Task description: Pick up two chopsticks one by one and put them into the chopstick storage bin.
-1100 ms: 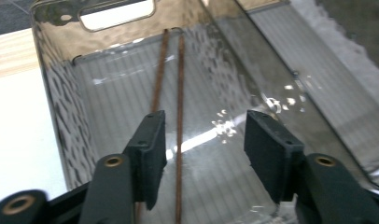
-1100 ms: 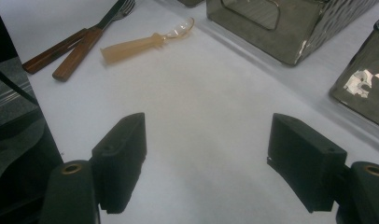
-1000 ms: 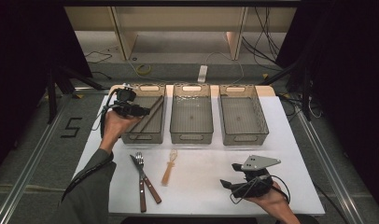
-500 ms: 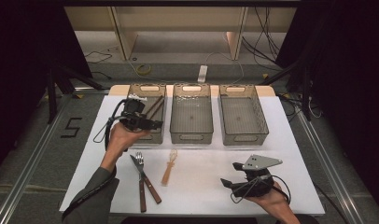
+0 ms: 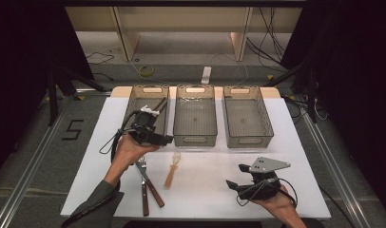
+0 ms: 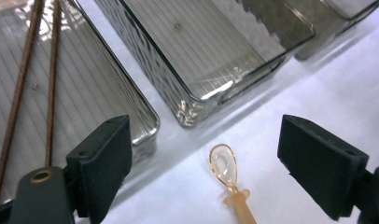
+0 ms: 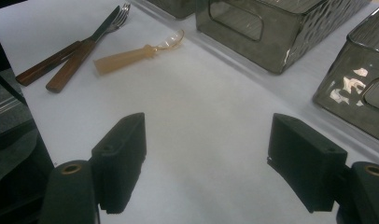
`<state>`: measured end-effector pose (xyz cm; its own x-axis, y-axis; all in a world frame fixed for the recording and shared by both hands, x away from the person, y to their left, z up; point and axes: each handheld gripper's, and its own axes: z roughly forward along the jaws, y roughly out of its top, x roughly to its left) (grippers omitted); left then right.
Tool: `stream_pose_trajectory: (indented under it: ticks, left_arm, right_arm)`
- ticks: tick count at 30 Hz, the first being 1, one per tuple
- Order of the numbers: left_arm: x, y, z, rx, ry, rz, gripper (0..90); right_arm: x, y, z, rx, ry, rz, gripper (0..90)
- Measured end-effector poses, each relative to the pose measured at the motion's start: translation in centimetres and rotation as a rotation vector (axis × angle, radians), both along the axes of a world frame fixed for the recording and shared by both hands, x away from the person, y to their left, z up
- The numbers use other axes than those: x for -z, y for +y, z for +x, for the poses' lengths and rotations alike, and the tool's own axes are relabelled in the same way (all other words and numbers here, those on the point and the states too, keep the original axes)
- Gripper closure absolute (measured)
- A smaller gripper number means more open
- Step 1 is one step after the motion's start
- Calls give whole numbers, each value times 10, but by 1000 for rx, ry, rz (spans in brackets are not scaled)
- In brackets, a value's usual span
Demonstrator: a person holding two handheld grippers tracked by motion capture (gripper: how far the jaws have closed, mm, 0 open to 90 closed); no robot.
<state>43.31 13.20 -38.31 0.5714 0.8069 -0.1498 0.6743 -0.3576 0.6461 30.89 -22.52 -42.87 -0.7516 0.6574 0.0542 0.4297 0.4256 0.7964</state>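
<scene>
- While a person is working at a white table (image 5: 295, 156) in the high view, the left gripper (image 5: 159, 137) is hovering over the near end of the left bin (image 5: 134, 102), its jaws having just been opening and now standing wide with nothing between them. Two brown chopsticks (image 5: 159, 104) are lying inside that bin. The middle bin (image 5: 195, 116) and right bin (image 5: 246, 116) are sitting beside it in a row. An amber spoon (image 5: 172, 170) is lying on the table just in front of the bins, with a fork (image 5: 142, 183) and a knife (image 5: 150, 183) crossing near it to the left. The right gripper (image 5: 235, 184) is resting low at the table's near right, well apart from the cutlery.
- Looking along the left gripper view, the wide-apart pads are framing the amber spoon (image 6: 228, 179), which is lying untouched on the table below. The chopsticks (image 6: 36, 79) are showing through the left bin (image 6: 131, 100).
- Looking along the right gripper view, the jaws are standing wide over bare table (image 7: 201, 140), gripping nothing. The amber spoon (image 7: 136, 53), fork (image 7: 117, 16) and knife (image 7: 75, 58) are lying farther off.
</scene>
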Motion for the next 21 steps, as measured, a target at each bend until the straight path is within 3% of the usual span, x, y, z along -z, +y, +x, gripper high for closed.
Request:
stream_pose_trajectory:
  ticks: [21]
  left_arm:
    - [16,-20,-22,67,51,46,155]
  right_arm:
    - [1,1,2,-4,1,0,286]
